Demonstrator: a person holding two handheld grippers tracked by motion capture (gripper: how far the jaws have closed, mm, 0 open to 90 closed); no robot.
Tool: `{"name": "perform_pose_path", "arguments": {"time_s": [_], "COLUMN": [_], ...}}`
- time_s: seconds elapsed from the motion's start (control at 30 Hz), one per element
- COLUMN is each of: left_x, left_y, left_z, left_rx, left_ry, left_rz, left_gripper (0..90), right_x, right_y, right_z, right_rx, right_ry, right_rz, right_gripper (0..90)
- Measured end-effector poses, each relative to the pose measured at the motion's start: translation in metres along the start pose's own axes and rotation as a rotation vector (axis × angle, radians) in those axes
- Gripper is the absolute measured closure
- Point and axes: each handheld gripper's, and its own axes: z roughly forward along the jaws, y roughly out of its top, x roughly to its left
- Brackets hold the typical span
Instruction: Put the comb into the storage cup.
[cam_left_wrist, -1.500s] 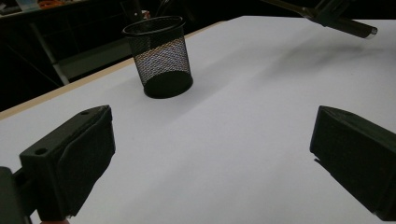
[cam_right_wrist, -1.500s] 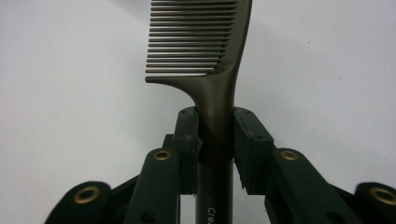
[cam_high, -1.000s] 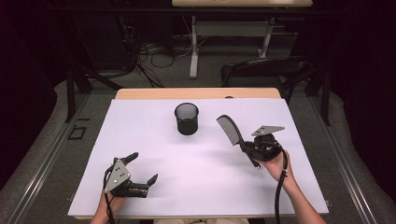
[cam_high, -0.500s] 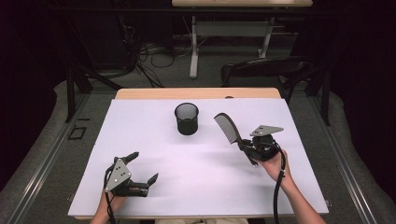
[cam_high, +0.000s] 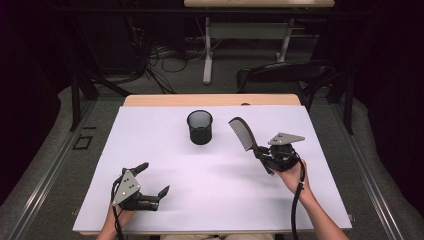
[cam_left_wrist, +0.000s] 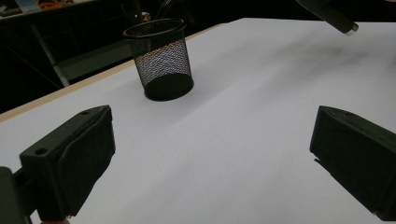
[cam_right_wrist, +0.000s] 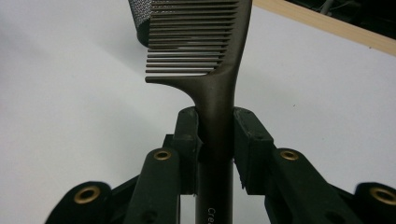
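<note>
Right claw (cam_high: 263, 156) clamps comb (cam_high: 241, 132) by handle; left claw (cam_high: 152, 179) wide, empty. Risk: comb clips cup (cam_high: 200, 127) rim, tipping it.

The counter (cam_high: 150, 150) wears a white sheet, and a strip of pale wood edge (cam_high: 210, 100) shows at its 12 o'clock side. Grey floor (cam_high: 55, 150) runs along both flanks, with a small dark square marking (cam_high: 81, 142) at 9 o'clock. Beyond the counter the room falls dark — a tangle of cables (cam_high: 160, 60) at 11 o'clock, a white table leg (cam_high: 207, 55) at 12, and a dark chair (cam_high: 285, 75) at 1 o'clock.
</note>
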Motion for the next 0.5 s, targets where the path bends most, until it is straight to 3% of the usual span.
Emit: {"name": "perform_pose_path", "arguments": {"time_s": [0.5], "left_x": [0.0], "left_y": [-0.0003], "left_z": [-0.0007], "left_rx": [0.001], "left_ry": [0.004], "left_rz": [-0.007], "left_gripper": [0.0], "right_x": [0.0019], "right_y": [0.0045], "right_z": [-0.0023], "right_rx": [-0.051], "right_ry": [-0.002], "right_rz": [0.011], "right_gripper": [72.7]}}
